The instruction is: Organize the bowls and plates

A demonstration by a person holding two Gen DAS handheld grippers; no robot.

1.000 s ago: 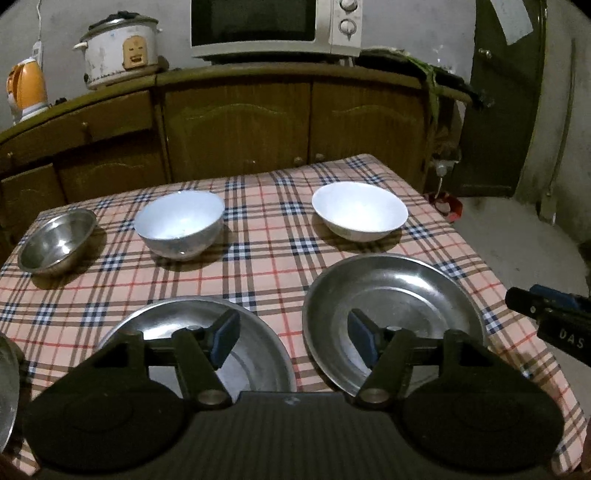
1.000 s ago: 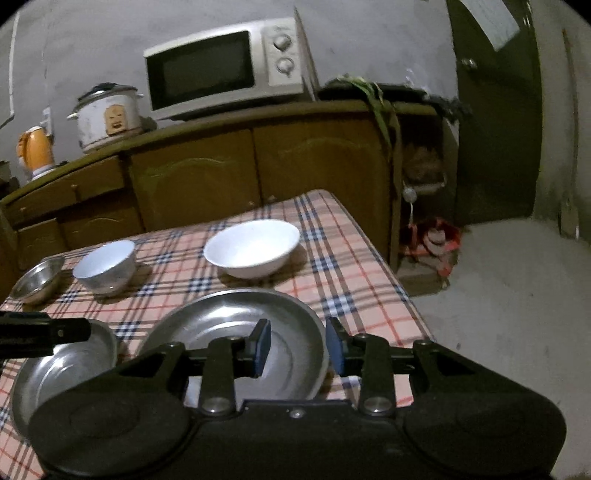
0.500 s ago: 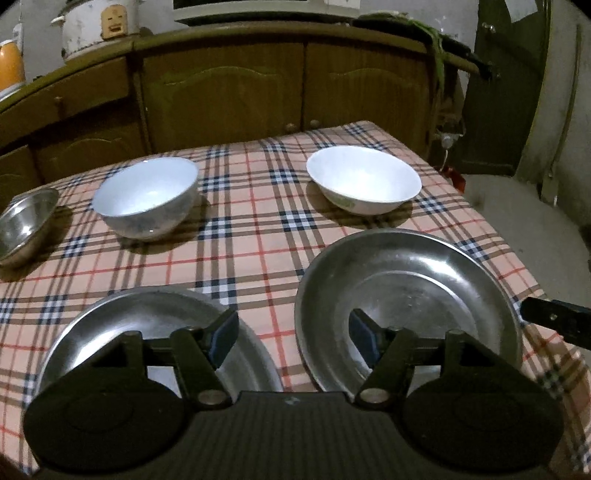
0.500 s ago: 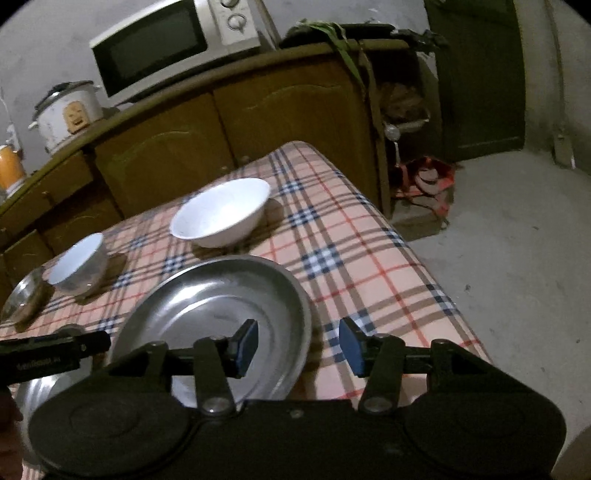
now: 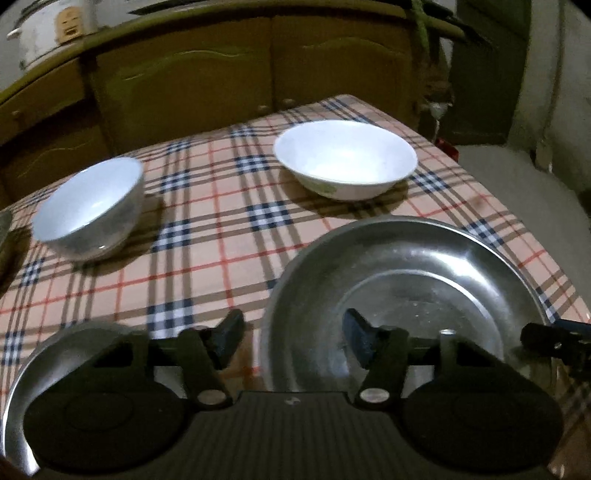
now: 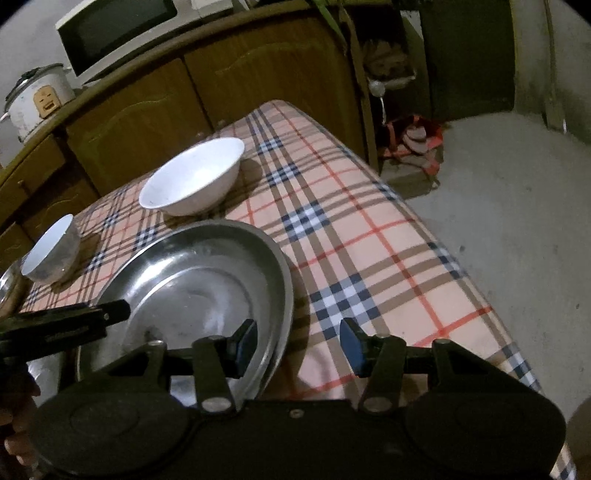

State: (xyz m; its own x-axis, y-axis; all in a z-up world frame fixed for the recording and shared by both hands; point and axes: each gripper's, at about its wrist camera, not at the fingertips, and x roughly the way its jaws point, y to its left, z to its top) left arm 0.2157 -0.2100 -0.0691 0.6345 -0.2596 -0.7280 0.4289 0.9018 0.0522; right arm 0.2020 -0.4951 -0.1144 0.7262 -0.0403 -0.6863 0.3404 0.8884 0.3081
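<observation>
Two plates (image 5: 406, 280) (image 5: 48, 365) side by side near edge; wide bowl (image 5: 345, 158), deep bowl (image 5: 88, 210) behind.

This is a home kitchen with a dining table. Ahead of the tongs, beyond a table (image 6: 369, 236) spread with a plaid cloth, runs a low wooden cabinet (image 6: 236, 85) with panelled doors; on its top stand a microwave (image 6: 118, 33) and, further left, a white rice cooker (image 6: 37, 99). Between the tongs and the cabinet, steel plates and white bowls sit on the cloth, and to the right of the tongs lies a bare concrete floor (image 6: 517, 206) before a dark door (image 6: 469, 55).
</observation>
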